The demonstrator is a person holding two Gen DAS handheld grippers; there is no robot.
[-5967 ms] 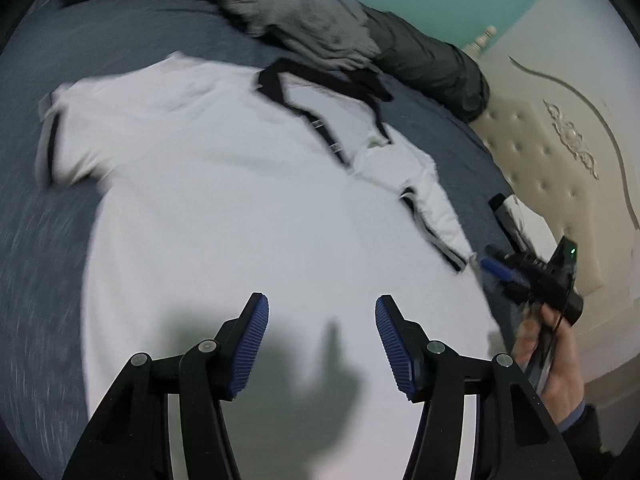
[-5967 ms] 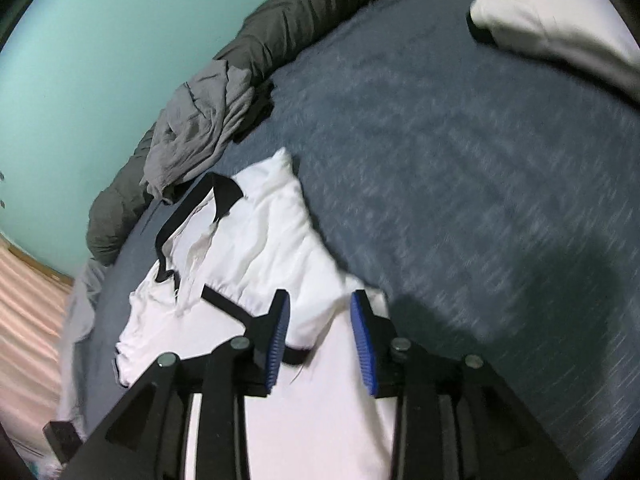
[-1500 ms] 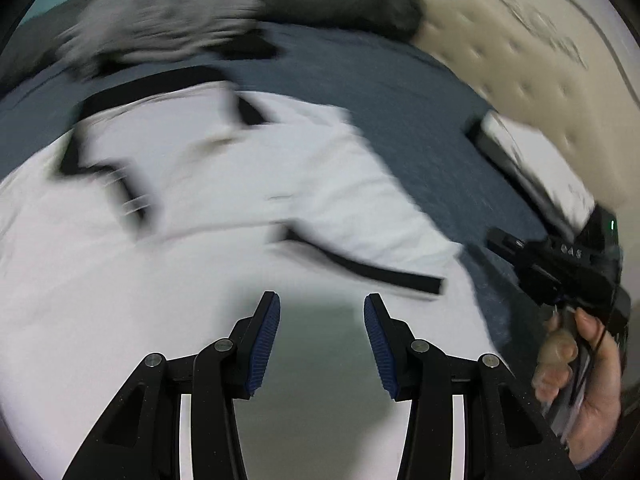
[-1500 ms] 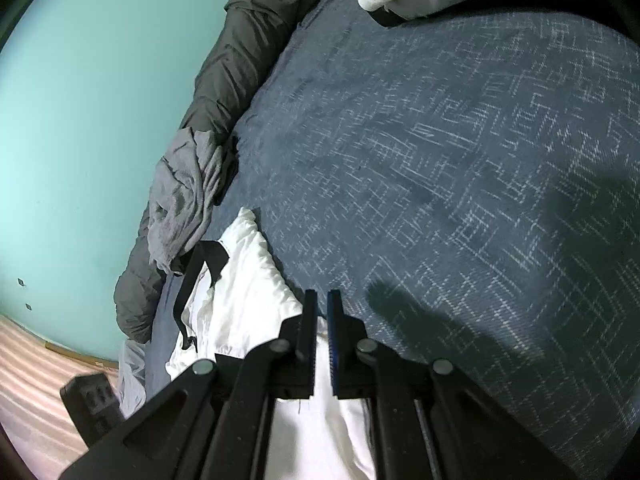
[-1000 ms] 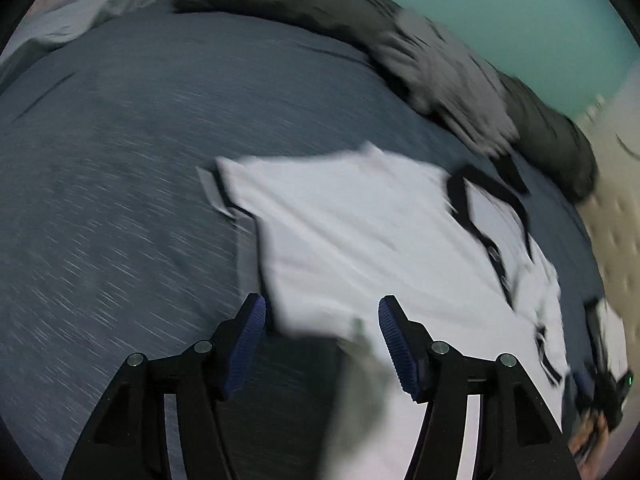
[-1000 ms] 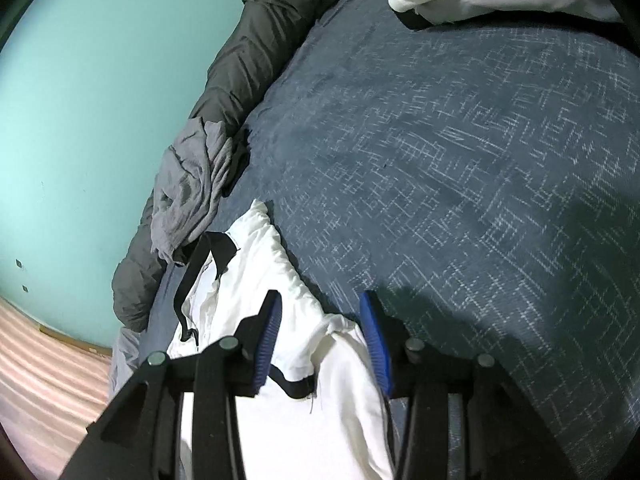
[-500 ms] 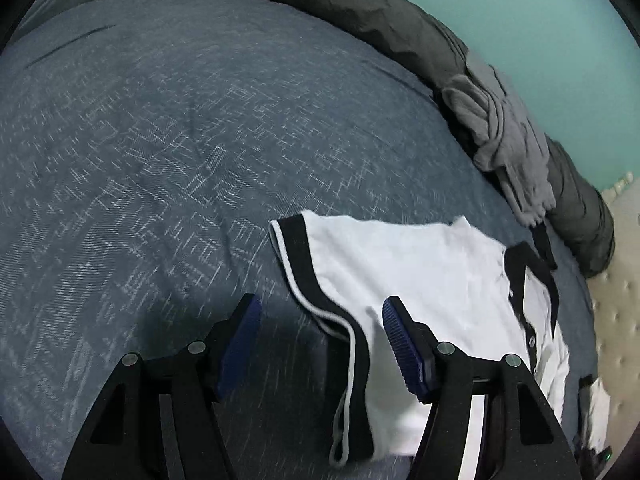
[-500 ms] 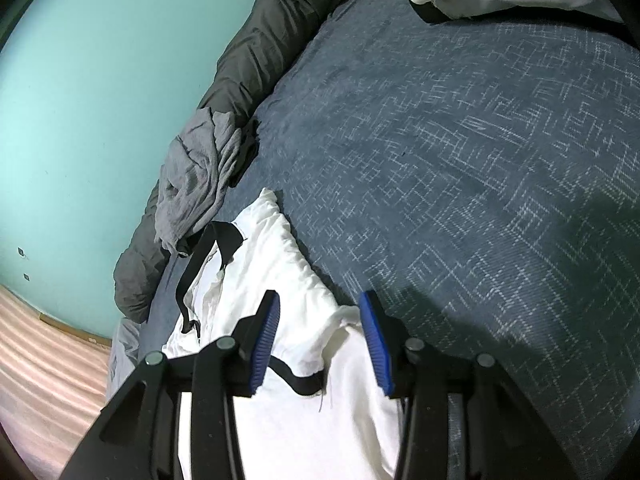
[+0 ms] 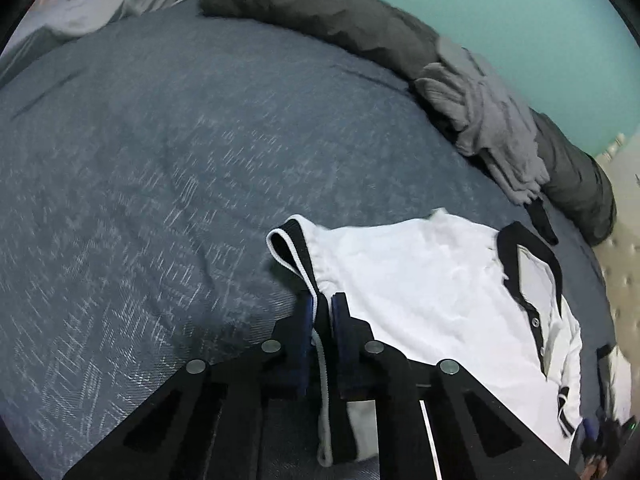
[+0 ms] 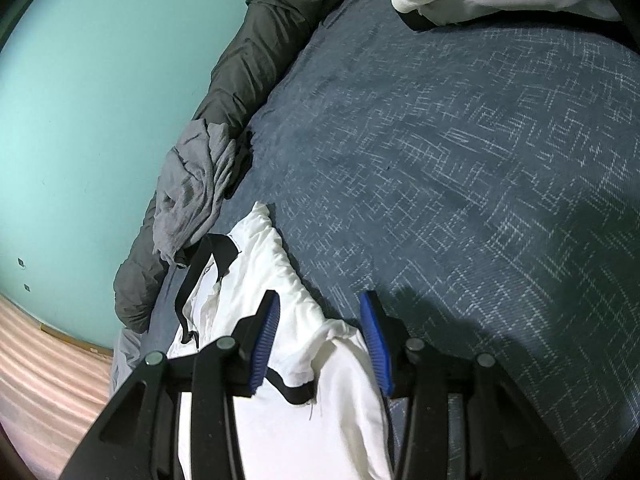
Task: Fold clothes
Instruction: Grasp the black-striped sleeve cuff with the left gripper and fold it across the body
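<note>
Left gripper (image 9: 320, 312): fingers having just closed, now pinching the polo shirt's (image 9: 420, 280) black sleeve cuff (image 9: 298, 256), at 6 o'clock.
Right gripper (image 10: 322, 340): fingers standing half-open over the other sleeve, gripping nothing.
Meaning: sleeve fold is probably beginning.

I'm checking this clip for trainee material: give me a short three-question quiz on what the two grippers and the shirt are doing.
1. True or false: the left gripper is shut on the sleeve cuff of the white shirt.
2. The right gripper is: A) open over the shirt, B) clamped on the collar, C) out of view.
3. What lies on the dark quilt roll by the wall?

Key: 1 true. 2 A. 3 a crumpled grey garment.
</note>
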